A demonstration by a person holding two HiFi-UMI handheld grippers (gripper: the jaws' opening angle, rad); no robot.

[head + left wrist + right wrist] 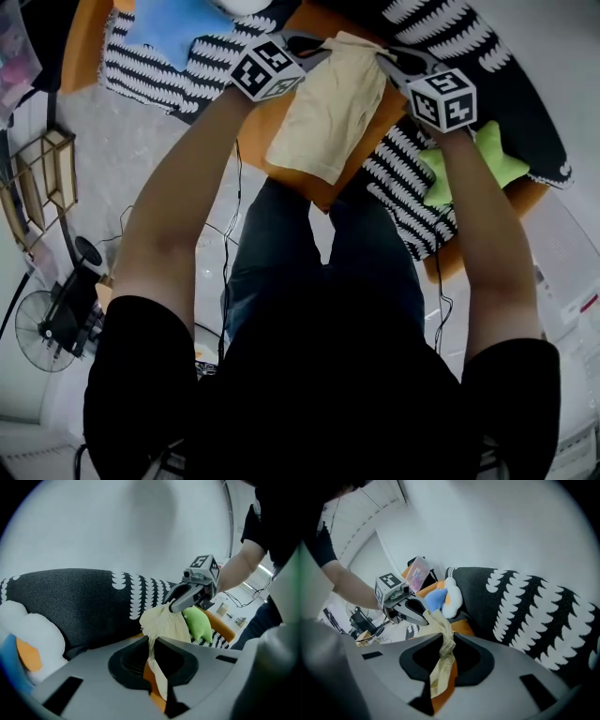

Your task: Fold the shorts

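Observation:
The cream shorts (333, 112) hang above the orange couch (272, 122), stretched between both grippers by their top edge. My left gripper (323, 45) is shut on the left corner; in the left gripper view the cloth (164, 623) runs down into the pinch of its jaws (152, 641). My right gripper (382, 58) is shut on the right corner, and in the right gripper view a bunched strip of the shorts (440, 667) hangs from its jaws (446, 639). Each gripper view shows the other gripper (176, 605) (423, 616) biting the fabric.
A black-and-white patterned blanket (150, 70) covers the couch, with a green star cushion (478, 164) at the right and a blue plush (173, 23) at the far left. A fan (47, 328) and cables are on the floor near the person's legs.

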